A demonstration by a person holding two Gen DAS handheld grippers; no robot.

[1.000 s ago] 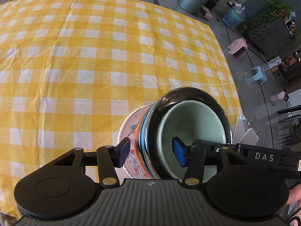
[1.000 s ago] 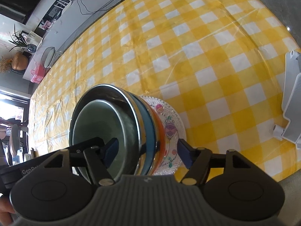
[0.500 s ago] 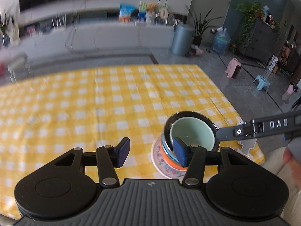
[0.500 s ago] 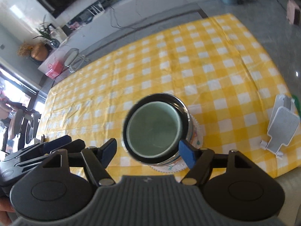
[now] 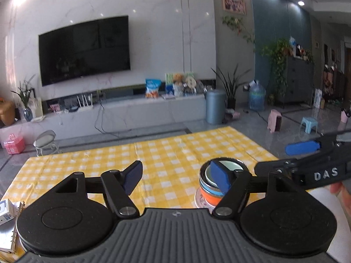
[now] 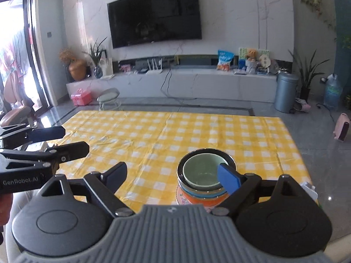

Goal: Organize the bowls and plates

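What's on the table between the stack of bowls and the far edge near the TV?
Nothing. In the right wrist view, only bare yellow checked tablecloth runs from the stack of bowls to the table's far edge. The left wrist view shows the same.

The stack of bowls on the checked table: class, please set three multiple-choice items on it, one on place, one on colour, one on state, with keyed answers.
1. Where does the stack of bowls stand?
A. near the front edge of the table
B. on the floor
C. on the TV shelf

2. What colour is the inside of the top bowl?
A. red
B. pale green
C. black

3. How is the right gripper?
A. clamped on the stack
B. holding a plate
C. empty, clear of the stack

Answers: 1 A, the stack sits on the patterned plate on the yellow cloth; 2 B, its inner wall is pale green; 3 C, the jaws are opening with nothing gripped.
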